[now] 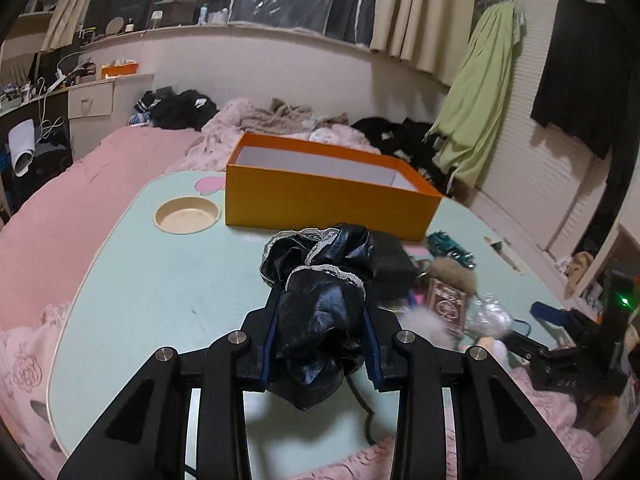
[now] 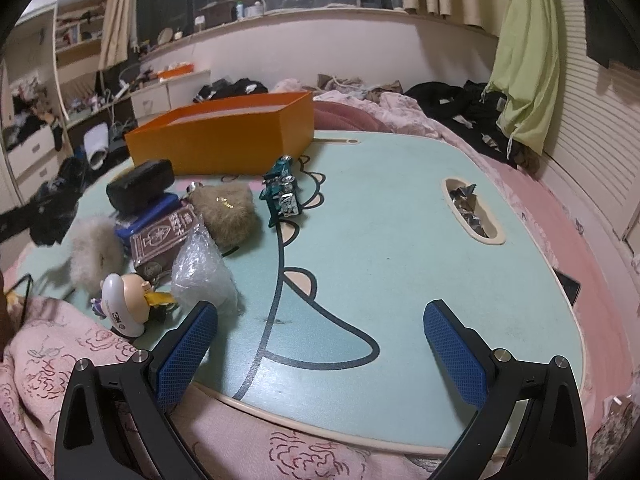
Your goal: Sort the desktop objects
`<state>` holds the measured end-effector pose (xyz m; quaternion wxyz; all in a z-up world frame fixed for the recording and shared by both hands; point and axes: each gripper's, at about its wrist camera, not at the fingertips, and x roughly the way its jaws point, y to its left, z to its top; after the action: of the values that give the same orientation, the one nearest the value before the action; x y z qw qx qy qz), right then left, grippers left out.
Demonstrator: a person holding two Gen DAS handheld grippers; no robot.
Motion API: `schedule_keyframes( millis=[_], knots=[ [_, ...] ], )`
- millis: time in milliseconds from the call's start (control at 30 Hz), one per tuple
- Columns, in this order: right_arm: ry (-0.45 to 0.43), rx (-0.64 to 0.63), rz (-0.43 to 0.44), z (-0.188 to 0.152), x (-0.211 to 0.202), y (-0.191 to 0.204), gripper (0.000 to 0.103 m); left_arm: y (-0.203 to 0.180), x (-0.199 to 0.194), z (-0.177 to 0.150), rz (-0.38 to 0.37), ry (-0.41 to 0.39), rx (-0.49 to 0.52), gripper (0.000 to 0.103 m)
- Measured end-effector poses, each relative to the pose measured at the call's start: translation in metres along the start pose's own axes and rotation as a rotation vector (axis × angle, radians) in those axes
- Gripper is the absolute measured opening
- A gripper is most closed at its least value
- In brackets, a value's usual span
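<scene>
My left gripper point(image 1: 320, 312) is shut on a black satin cloth with lace trim point(image 1: 320, 292), held above the mint table point(image 1: 160, 288) in front of the open orange box point(image 1: 328, 200). The cloth also shows blurred at the left edge of the right wrist view point(image 2: 52, 208). My right gripper point(image 2: 320, 312) is open and empty over the table's near edge. Left of it lies a pile: a black case point(image 2: 140, 186), a maroon booklet point(image 2: 164, 236), a tan fluffy pouch point(image 2: 226, 212), a white fluffy ball point(image 2: 94, 252), bubble wrap point(image 2: 200, 268), a small figure point(image 2: 124, 300) and a teal toy car point(image 2: 282, 192).
The orange box point(image 2: 224, 140) stands at the table's far side. A round cup recess point(image 1: 187, 214) and an oval slot with wrappers point(image 2: 472, 210) are sunk in the table point(image 2: 400, 240). Pink bedding point(image 1: 60, 208) surrounds the table. Clothes lie behind the box.
</scene>
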<state>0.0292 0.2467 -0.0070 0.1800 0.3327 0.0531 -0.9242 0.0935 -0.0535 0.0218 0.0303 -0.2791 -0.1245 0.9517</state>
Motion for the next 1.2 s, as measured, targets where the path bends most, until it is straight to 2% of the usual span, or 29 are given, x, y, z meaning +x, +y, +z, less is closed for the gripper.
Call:
schedule_keyframes(
  millis=[100,233,367,433,533,600,667,733,867,1033,1200],
  knots=[
    [-0.03,0.062,0.029,-0.001,-0.006,-0.011,0.102,-0.001,-0.003,-0.001,-0.003,-0.015,0.002,0.035],
    [-0.074,0.103,0.063,0.0,-0.013,-0.018,0.088,-0.002,0.0,-0.002,0.002,-0.011,0.014,0.035],
    [-0.092,0.069,0.119,0.008,-0.017,-0.006,0.077,-0.005,0.001,-0.004,0.005,-0.009,0.027,0.035],
    [-0.102,0.032,0.163,0.015,-0.019,0.006,0.077,-0.006,-0.001,-0.005,0.007,-0.012,0.032,0.035],
    [-0.098,-0.037,0.18,0.025,-0.015,0.025,0.075,-0.005,-0.001,-0.006,0.005,-0.014,0.031,0.035],
    [-0.061,-0.051,0.198,0.031,-0.005,0.032,0.064,-0.004,-0.001,-0.006,0.004,-0.013,0.032,0.035],
    [0.018,-0.042,0.224,0.032,0.013,0.033,0.042,-0.005,-0.001,-0.007,0.004,-0.012,0.034,0.035],
    [0.071,-0.016,0.274,0.03,0.025,0.031,0.03,-0.004,-0.001,-0.007,0.001,-0.012,0.034,0.035],
    [0.044,0.016,0.275,0.03,0.021,0.027,0.029,-0.005,-0.002,-0.007,-0.003,-0.013,0.038,0.035],
    [-0.038,0.038,0.264,0.031,0.003,0.02,0.029,-0.004,-0.008,-0.001,-0.005,-0.027,0.042,0.035],
    [-0.081,-0.002,0.29,0.065,-0.007,0.027,0.029,-0.007,-0.014,0.029,-0.006,-0.076,0.072,0.035]
  ],
)
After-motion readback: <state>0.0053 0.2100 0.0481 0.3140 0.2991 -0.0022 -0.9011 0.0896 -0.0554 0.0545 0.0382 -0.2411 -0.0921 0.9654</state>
